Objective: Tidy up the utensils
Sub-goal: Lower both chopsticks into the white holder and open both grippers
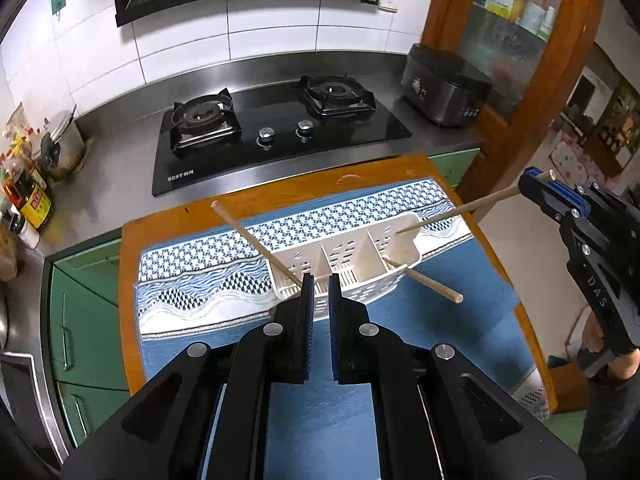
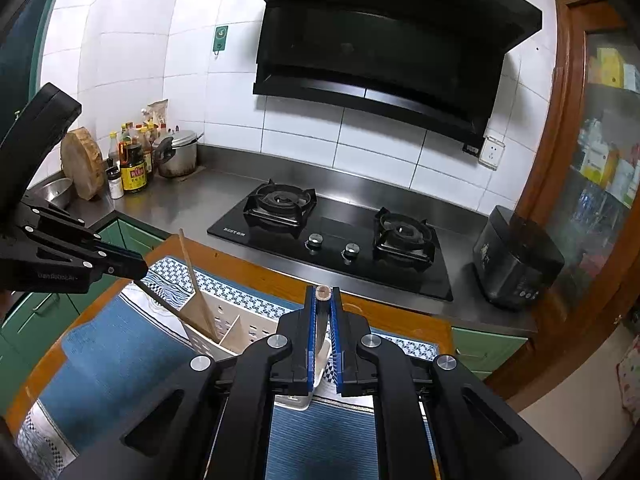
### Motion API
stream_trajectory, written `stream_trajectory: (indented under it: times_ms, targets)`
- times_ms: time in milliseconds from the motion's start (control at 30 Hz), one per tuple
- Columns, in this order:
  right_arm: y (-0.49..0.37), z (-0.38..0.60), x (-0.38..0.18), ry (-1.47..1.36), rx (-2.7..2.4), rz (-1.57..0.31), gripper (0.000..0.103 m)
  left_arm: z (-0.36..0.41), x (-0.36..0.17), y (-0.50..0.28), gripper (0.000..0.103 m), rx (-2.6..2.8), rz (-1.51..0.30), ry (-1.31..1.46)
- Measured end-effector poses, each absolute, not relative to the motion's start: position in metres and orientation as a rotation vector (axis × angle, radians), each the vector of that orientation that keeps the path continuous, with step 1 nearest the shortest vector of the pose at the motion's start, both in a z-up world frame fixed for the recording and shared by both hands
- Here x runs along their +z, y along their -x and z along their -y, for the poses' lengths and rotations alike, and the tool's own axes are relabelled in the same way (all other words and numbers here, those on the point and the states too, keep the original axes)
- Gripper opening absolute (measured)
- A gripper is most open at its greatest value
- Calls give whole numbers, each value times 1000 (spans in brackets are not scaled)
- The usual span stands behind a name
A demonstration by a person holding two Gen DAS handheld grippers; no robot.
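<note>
the right gripper (image 2: 323, 294) pinches a chopstick (image 1: 460, 210), tip in the rack (image 1: 344, 264) cell at 3 o'clock. the left gripper (image 1: 320, 280) is pressed together on nothing, just above the rack's near wall. a second stick (image 1: 256, 246) leans toward 10 o'clock, a third (image 1: 428, 282) toward 4. the rack sits on the mat (image 1: 460, 320).

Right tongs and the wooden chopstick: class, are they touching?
Touching. Right wrist view shows the chopstick clamped between the right tongs; left wrist view shows it running from them.
</note>
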State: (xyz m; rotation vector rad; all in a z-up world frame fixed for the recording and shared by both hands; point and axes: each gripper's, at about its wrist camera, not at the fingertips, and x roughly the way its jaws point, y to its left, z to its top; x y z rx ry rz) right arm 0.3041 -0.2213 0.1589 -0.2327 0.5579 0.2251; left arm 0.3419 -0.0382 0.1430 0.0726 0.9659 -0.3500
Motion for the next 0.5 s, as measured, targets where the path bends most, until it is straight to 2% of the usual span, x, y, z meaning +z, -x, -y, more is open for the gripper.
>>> stream_trajectory:
  times_ms: [133, 300, 433, 500]
  targets:
    - [-308, 219, 152, 238, 220, -576, 7, 38, 146, -339, 6, -362, -936, -63]
    - [-309, 220, 152, 237, 214, -584, 7, 33, 151, -329, 11, -376, -900, -39]
    - [-306, 218, 151, 247, 212, -589, 7, 29, 153, -320, 30, -367, -874, -38]
    - [-302, 218, 150, 248, 207, -588, 7, 27, 154, -314, 36, -368, -860, -46]
